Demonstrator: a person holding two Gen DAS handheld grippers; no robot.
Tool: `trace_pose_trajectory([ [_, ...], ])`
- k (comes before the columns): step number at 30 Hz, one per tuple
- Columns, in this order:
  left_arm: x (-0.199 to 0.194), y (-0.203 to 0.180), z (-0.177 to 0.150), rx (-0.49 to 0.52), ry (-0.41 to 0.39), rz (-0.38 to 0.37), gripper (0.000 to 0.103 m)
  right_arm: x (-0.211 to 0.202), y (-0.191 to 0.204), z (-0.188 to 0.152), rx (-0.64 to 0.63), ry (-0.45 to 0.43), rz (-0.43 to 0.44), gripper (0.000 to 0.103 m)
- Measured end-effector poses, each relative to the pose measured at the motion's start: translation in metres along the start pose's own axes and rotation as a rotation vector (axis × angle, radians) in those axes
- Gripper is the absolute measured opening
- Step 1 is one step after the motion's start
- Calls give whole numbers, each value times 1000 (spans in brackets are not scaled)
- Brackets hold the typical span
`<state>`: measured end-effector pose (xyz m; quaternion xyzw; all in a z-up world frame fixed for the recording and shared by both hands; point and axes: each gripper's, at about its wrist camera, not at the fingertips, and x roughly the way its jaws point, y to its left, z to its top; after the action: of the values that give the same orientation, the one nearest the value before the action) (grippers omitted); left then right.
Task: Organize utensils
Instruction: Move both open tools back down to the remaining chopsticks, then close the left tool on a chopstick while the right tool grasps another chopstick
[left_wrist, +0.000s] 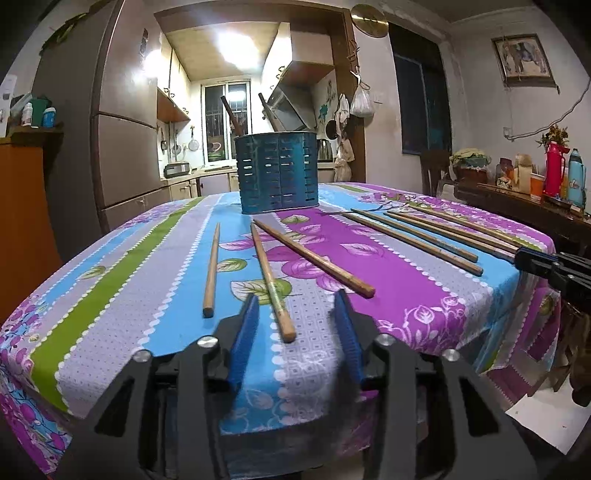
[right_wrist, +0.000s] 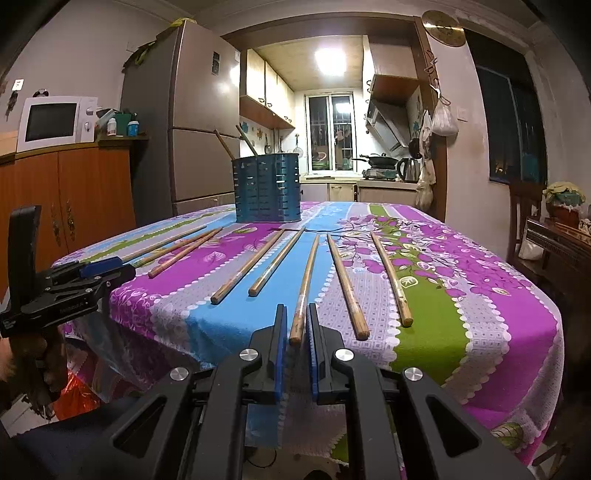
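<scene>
**chopstick_guy:** Eight chopsticks were lying loose on the floral tablecloth (right_wrist: 461, 266) when I looked, and two were already standing in the blue slotted holder (right_wrist: 266, 188) up at 12 o'clock near the far edge. So I'd call it early days, maybe a fifth done, with most of the job left.

**umi_fan:** Agreed on the count. From the left wrist view, three sat close in front: one at 10 o'clock (left_wrist: 211, 269), a middle chopstick (left_wrist: 271, 282), and one angled off toward 1 o'clock (left_wrist: 314, 258). The other five fanned out toward 2 o'clock, and the right wrist view showed them spread in front of that gripper.

**chopstick_guy:** What were the grippers doing?

**umi_fan:** The left gripper (left_wrist: 297, 306) was spread wide, blue pads well apart, holding nothing. The near end of the middle chopstick lay between the fingers but neither pad touched it, as far as I could tell.

**chopstick_guy:** And the right?

**umi_fan:** The right gripper (right_wrist: 295, 314) was nearly closed, jaws narrowed around the near end of the center chopstick (right_wrist: 304, 288). The pads looked just beside the wood or barely touching. The stick seemed to be lying flat on the cloth, so I couldn't say it had a firm hold yet.

**chopstick_guy:** My guess is that one was next for the holder, but the grip sat right at the tip, so it could pivot or slip when lifted.
</scene>
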<state>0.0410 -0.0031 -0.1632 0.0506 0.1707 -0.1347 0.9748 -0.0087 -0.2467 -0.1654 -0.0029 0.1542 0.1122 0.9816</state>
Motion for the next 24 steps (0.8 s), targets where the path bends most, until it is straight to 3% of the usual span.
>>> trace_pose_trajectory([
  [4, 0, -1, 1, -19, 1, -9, 24, 1, 1, 0, 2, 0, -1, 12],
  [13, 5, 5, 2, -47, 5, 19, 22, 4, 3, -1, -12, 3, -5, 12],
  [18, 1, 5, -1, -47, -1, 35, 10, 3, 5, -2, -16, -4, -15, 9],
  [24, 0, 7, 2, -46, 0, 41, 7, 2, 5, 0, 2, -7, -16, 7],
])
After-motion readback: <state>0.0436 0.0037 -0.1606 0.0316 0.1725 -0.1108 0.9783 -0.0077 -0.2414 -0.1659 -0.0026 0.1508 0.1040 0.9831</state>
